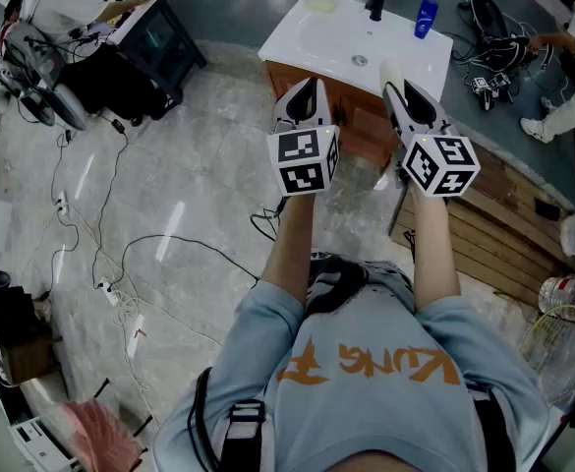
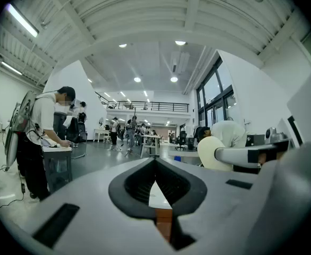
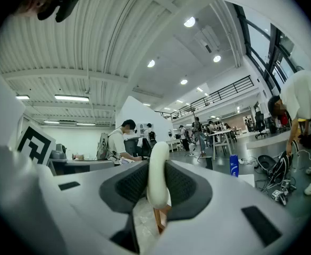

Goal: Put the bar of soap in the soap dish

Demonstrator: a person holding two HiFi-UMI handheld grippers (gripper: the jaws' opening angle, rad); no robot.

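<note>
- Cream bar of soap stood on edge, clamped in the right claw
- Left claw was pinched together, empty
- Soap dish lay ahead and leftward of the soap, on the white worktop's far corner

the white surface lies open along its front edge, and the way across it to the soap dish in the back left corner is free. at the back the black faucet rises near the middle and the blue bottle stands toward the right corner, crowding that side. loose cables cross the floor to the left, and wooden planks lie right of the cabinet.
</note>
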